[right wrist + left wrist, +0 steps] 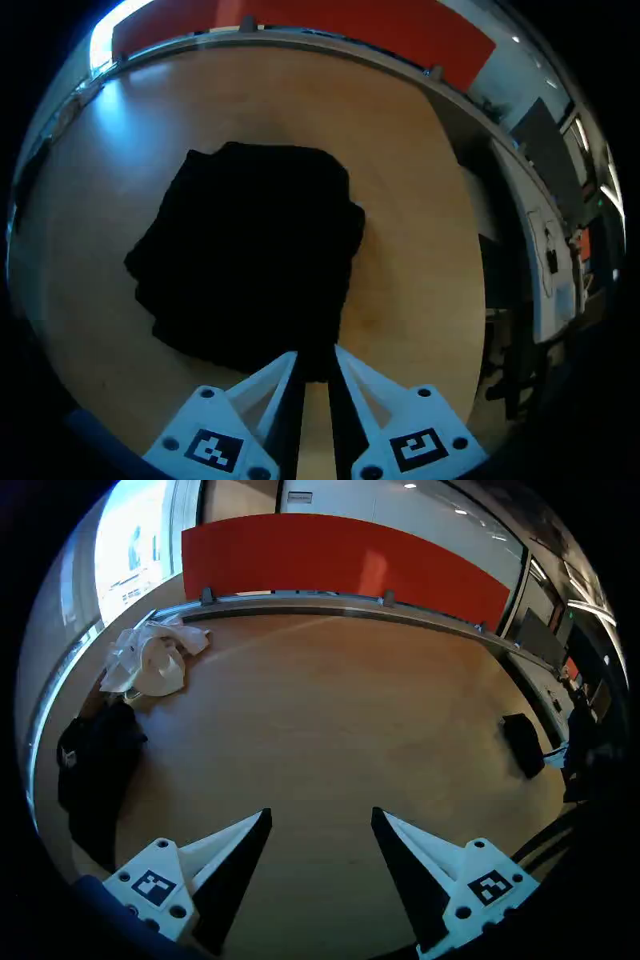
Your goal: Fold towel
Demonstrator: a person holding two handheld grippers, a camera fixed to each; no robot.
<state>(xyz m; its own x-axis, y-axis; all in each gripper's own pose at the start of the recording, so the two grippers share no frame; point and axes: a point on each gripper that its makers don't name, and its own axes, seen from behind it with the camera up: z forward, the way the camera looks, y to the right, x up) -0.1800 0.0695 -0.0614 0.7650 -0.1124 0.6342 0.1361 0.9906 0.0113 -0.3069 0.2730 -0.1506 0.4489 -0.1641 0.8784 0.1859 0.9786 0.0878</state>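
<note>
Grips near edge of crumpled black towel (248, 248) with right gripper (316, 354), jaws nearly together, on wooden table (416, 200).

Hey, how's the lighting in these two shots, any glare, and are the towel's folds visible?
Left gripper view: the window is blown out and the fisheye bends the far edge of the table. Right gripper view: the black towel is a flat dark silhouette with no folds readable, and bluish glare sits on the table at upper left.
</note>
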